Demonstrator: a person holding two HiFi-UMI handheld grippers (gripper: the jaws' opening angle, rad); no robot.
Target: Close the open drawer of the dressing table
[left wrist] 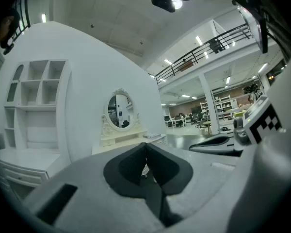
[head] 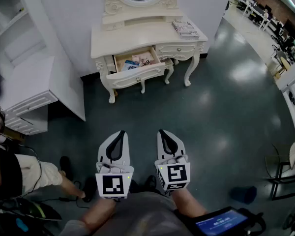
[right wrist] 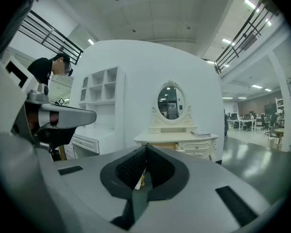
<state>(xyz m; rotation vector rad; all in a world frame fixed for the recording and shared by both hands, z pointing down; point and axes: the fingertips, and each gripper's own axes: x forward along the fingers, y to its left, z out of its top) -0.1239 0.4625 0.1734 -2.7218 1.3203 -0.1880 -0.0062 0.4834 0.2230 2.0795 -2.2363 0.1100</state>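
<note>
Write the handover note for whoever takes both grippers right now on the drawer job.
Left gripper: jaws shut, nothing between them, held low in front of the body.
Right gripper: the same, shut and empty, beside the left one.
Dressing table: straight ahead against the white wall, across open floor, out of reach from here.
Drawer: pulled out on the table's left side as the head view shows it, with small items lying inside.
Done: nothing yet; neither gripper touches the table.
Left: walk up, set a gripper against the drawer front and push it in until flush.
</note>
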